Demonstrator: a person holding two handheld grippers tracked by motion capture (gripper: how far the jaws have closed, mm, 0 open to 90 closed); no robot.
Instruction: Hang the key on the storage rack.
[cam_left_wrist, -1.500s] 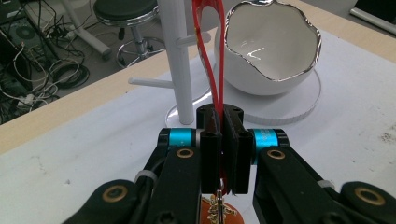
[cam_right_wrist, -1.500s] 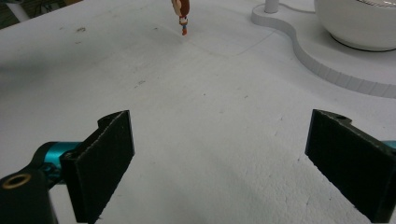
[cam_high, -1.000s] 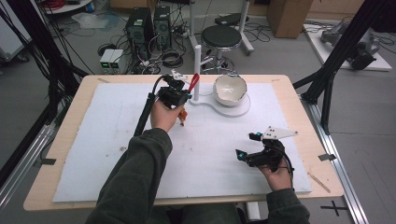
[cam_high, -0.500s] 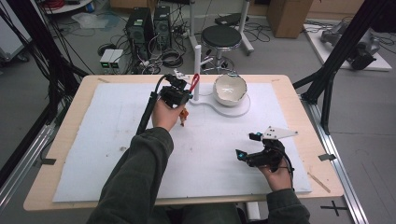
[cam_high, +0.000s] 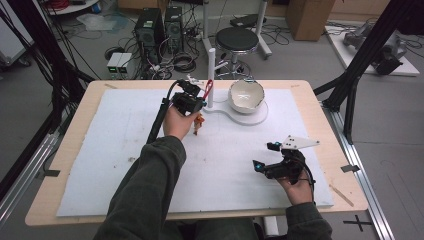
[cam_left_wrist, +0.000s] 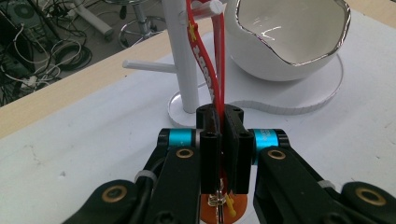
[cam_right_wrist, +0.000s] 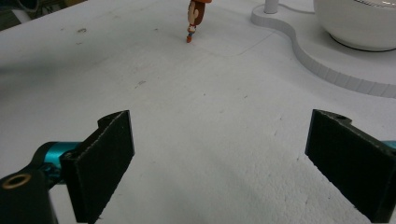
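My left gripper (cam_high: 198, 98) (cam_left_wrist: 222, 117) is shut on a red strap (cam_left_wrist: 208, 70) (cam_high: 208, 88) that runs up to a peg of a white post stand (cam_left_wrist: 180, 60) (cam_high: 211, 70). A small orange figure (cam_high: 198, 124) (cam_right_wrist: 195, 13) hangs from the strap's lower end below the gripper, with its tip near the mat. Beside the stand on the same white base sits a white bowl with a broken-shell rim (cam_high: 246, 94) (cam_left_wrist: 289, 42). My right gripper (cam_high: 265, 155) (cam_right_wrist: 224, 163) rests at the mat's near right with its jaws wide open and nothing between them.
A white foam mat (cam_high: 100, 150) covers most of the wooden table (cam_high: 330, 125). The stand's curved white base (cam_high: 252, 119) (cam_right_wrist: 327, 65) lies at the back centre. A stool, computers and cables stand on the floor beyond the far edge.
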